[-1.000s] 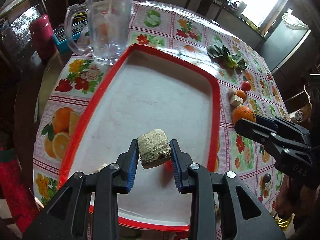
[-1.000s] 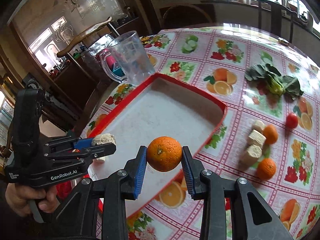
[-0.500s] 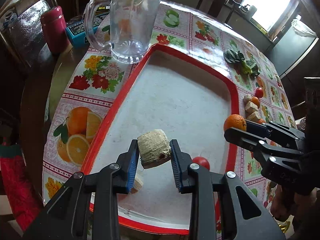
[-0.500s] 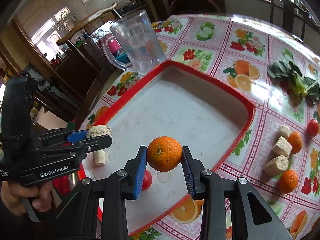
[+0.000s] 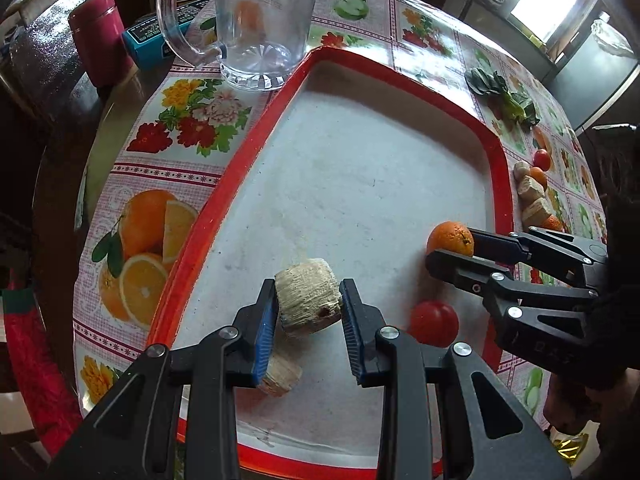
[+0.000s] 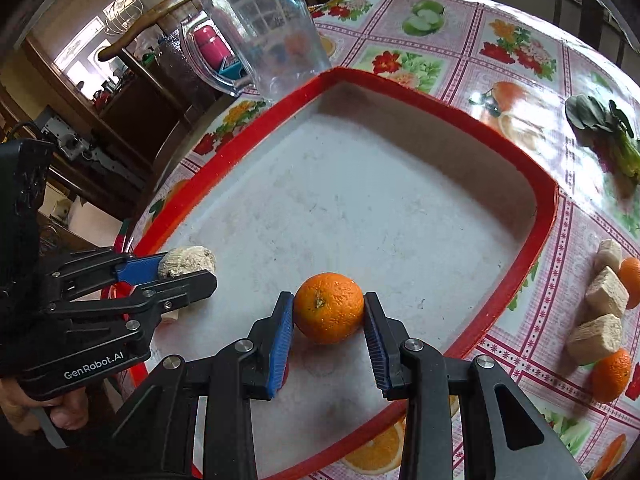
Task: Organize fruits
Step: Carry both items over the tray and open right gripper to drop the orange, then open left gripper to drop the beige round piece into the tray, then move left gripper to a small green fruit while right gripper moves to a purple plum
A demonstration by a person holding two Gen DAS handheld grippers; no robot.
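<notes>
A red-rimmed tray (image 5: 224, 200) with a white floor lies on the fruit-print tablecloth. My left gripper (image 5: 308, 286) is shut on a beige fibrous chunk (image 5: 306, 304), held low over the tray's near part. A second beige chunk (image 5: 280, 376) lies on the tray floor under its left finger. A red tomato (image 5: 434, 322) rests on the tray to the right. My right gripper (image 6: 328, 300) is shut on an orange (image 6: 329, 308), low over the tray floor near its right rim (image 6: 540, 216). The left gripper (image 6: 188, 268) shows at the left of the right wrist view.
A clear glass pitcher (image 5: 260, 20) stands at the tray's far left corner, with a pink flask (image 5: 100, 36) beyond it. Right of the tray lie beige chunks (image 6: 606, 296), oranges (image 6: 610, 376) and a leafy green (image 6: 604, 128). A person's hand (image 6: 40, 408) holds the left gripper.
Both grippers have sunk toward the tray floor with their loads still held. The right gripper carried the orange from beside the tray to over it. The tomato and second chunk came into view.
</notes>
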